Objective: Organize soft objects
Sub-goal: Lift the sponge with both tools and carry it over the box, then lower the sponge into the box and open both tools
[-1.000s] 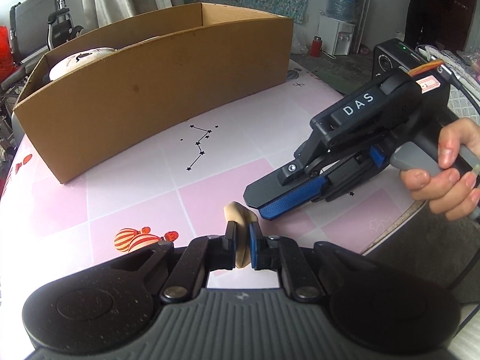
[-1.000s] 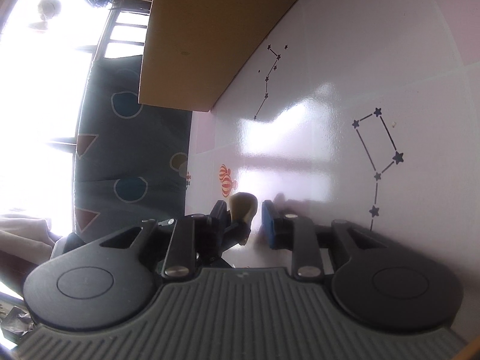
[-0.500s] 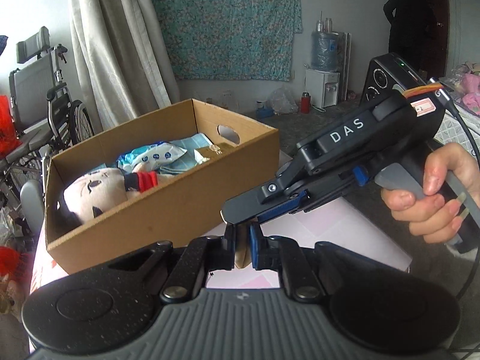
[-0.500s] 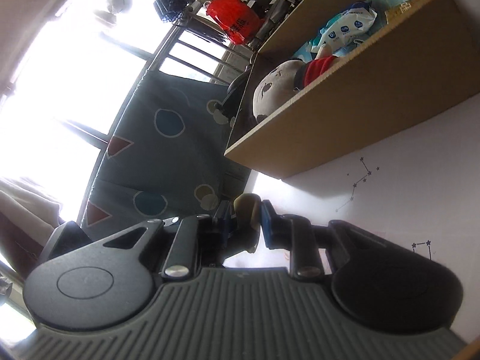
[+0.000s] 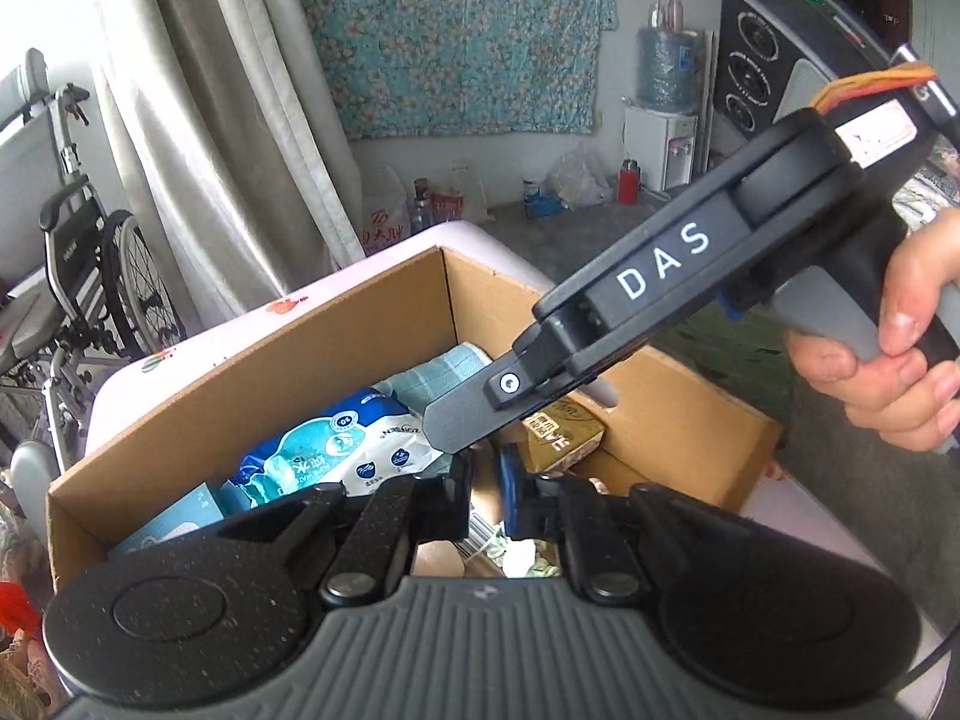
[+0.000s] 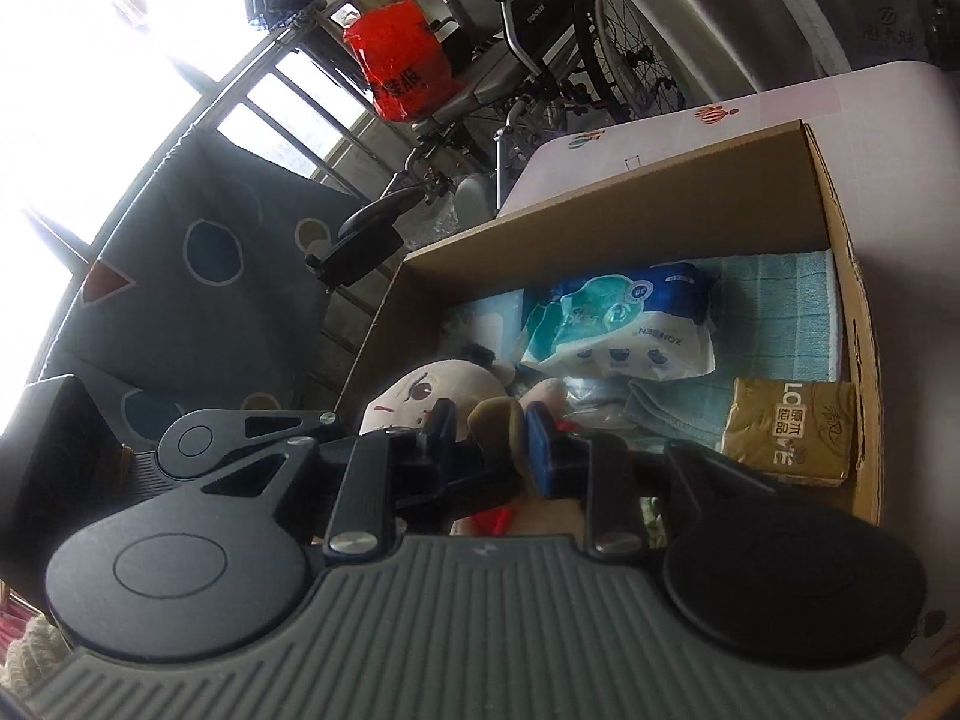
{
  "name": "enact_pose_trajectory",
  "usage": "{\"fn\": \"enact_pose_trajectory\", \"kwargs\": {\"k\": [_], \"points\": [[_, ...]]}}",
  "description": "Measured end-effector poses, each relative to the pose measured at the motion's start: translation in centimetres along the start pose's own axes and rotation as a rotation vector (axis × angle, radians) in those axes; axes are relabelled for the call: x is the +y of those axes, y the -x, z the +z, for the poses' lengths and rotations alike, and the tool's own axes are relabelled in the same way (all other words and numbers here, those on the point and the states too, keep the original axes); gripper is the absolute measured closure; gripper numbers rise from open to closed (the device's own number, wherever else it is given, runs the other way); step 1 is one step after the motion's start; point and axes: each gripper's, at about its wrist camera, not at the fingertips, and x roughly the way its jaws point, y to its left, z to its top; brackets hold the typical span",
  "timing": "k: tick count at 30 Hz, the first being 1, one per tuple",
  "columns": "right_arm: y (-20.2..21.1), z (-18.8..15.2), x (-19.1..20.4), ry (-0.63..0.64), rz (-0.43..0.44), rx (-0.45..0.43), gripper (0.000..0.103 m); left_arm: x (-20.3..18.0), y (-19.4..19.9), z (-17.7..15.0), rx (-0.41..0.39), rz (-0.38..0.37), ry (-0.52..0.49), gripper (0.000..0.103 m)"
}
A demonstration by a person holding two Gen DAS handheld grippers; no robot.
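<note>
1. Height is the big change: a second ago both my grippers sat low over the pink table (image 5: 390, 252) with the cardboard box (image 5: 300, 360) standing beyond them; now both hang over the open box and look down into it.
2. From the right wrist the tabletop lay almost sideways back then; now the box sits close to level in that view.
3. My left gripper (image 5: 486, 483) is clenched on the tan lump (image 6: 498, 426), as it was a second ago, with only a thin strip of the lump showing between the fingers.
4. My right gripper (image 6: 487, 420) has the same lump between its fingers, and its jaws have just been opening a little. The blue pad (image 6: 537, 444) lies against the lump; whether the other pad presses I cannot tell.
5. The lump is up in the air above the box, over the doll (image 6: 420, 390), touching nothing inside.
6. Its long axis runs about along my right fingers, with the rounded end pointing away from me toward the wipes pack (image 6: 624, 324).
7. Past the wipes lies a teal towel (image 6: 780, 312), and a brown tissue pack (image 6: 786, 432) lies against the box's right wall.
8. My right hand (image 5: 870, 372) grips the handle on the right of the left wrist view.
</note>
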Motion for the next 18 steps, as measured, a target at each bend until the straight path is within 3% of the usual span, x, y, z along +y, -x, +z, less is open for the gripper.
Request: {"fn": "enact_pose_trajectory", "kwargs": {"k": [3,8,11,13,18], "points": [[-3.1,1.5,-2.8,-0.071,-0.056,0.070,0.078,1.5,-4.9,0.5,0.096,-0.014,-0.003,0.092],[-7.6,1.0,-5.8,-0.113,-0.159,0.176,0.077,3.6,-10.8,-0.6,0.238,-0.038,0.059,0.084],[-9.2,0.5,-6.4,-0.131,-0.207,0.227,0.073,4.3,-12.6,-1.3,0.316,-0.043,0.087,0.085],[-10.2,0.3,-6.4,-0.106,-0.238,0.259,0.060,4.0,-13.2,-1.7,0.354,-0.025,0.058,0.085],[-10.1,-0.3,-4.6,0.039,-0.266,0.239,0.060,3.6,-12.4,-2.3,0.373,0.018,0.019,0.084]]}}
